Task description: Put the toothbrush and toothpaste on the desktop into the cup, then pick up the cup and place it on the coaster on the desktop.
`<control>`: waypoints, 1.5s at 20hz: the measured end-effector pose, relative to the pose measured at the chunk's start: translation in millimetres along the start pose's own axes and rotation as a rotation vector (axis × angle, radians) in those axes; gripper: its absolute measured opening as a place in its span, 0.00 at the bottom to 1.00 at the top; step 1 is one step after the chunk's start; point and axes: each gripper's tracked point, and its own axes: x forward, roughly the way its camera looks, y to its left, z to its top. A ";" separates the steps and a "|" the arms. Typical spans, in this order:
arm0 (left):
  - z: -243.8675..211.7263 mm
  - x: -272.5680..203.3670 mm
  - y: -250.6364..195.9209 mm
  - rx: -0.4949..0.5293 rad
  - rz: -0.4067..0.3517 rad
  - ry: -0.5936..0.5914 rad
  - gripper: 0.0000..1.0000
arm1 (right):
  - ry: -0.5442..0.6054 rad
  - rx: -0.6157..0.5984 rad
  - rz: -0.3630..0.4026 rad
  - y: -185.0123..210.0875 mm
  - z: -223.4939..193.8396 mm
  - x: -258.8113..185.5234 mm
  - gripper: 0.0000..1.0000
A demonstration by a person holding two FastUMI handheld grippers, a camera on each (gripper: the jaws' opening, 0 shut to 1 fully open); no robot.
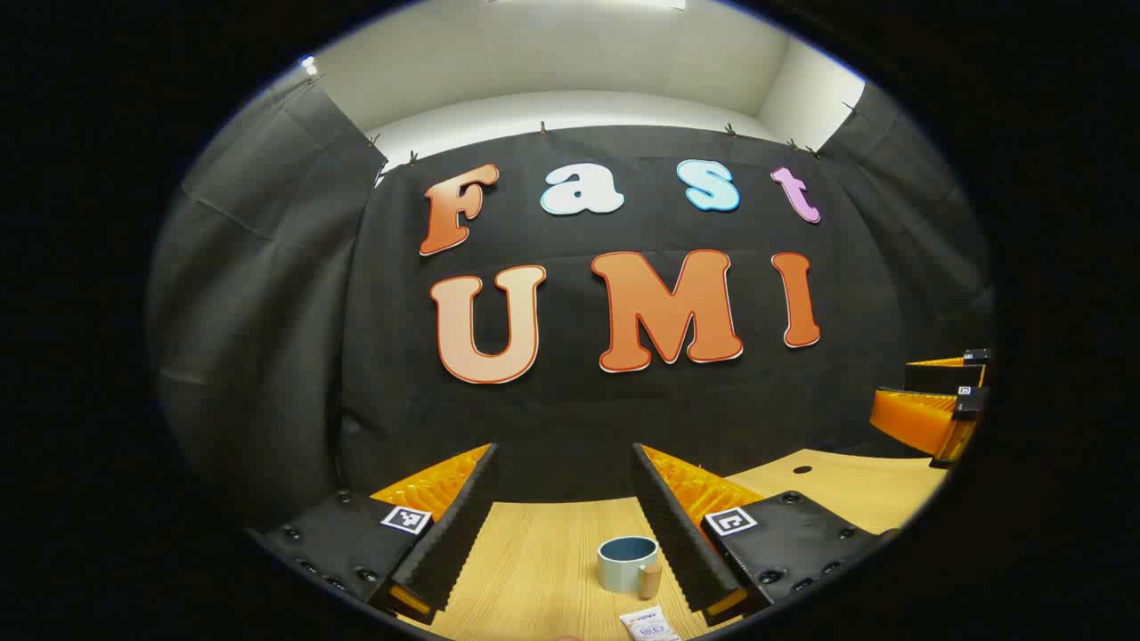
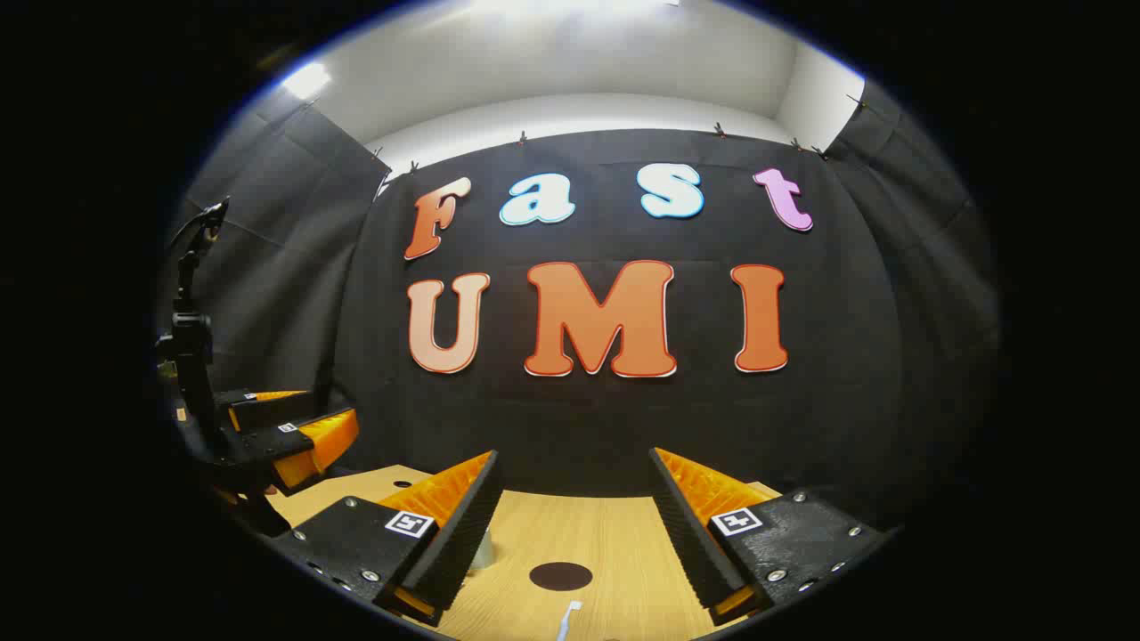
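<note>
In the left gripper view, a blue-grey cup (image 1: 626,561) with a wooden handle stands upright on the wooden desktop (image 1: 534,561), between and beyond my left gripper's (image 1: 564,463) open fingers. A white toothpaste tube (image 1: 651,625) lies in front of the cup at the bottom edge. In the right gripper view, my right gripper (image 2: 573,463) is open above the desk, with nothing between its fingers. A dark round coaster (image 2: 560,576) lies ahead of it, and a pale toothbrush (image 2: 567,619) lies nearer to it. The cup (image 2: 482,552) peeks out from behind the left finger.
Black cloth walls close the booth behind the desk and on both sides. The right gripper (image 1: 931,405) hangs at the far right of the left gripper view. The left gripper (image 2: 294,432) is at the left of the right gripper view, beside a black stand (image 2: 189,338). A small hole (image 1: 802,469) marks the desktop.
</note>
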 end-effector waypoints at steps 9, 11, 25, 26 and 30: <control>4.2 2.7 -16.0 0.006 -0.044 -0.029 0.94 | 0.004 -0.008 -0.015 14.2 -3.4 -9.8 1.00; 7.5 0.0 -14.3 0.011 -0.033 -0.032 0.94 | 0.015 -0.050 -0.001 22.3 -7.1 -18.9 0.97; -14.0 -25.2 -35.1 -0.020 -0.047 0.074 0.96 | 0.109 -0.096 -0.002 -15.0 -24.5 -45.2 0.98; -22.8 -23.5 -40.1 -0.017 -0.059 0.113 0.95 | 0.126 -0.094 0.001 -17.0 -28.4 -45.4 0.98; -80.6 -19.9 -68.9 -0.020 -0.153 0.348 0.94 | 0.224 -0.074 0.039 -22.2 -54.4 -50.0 0.98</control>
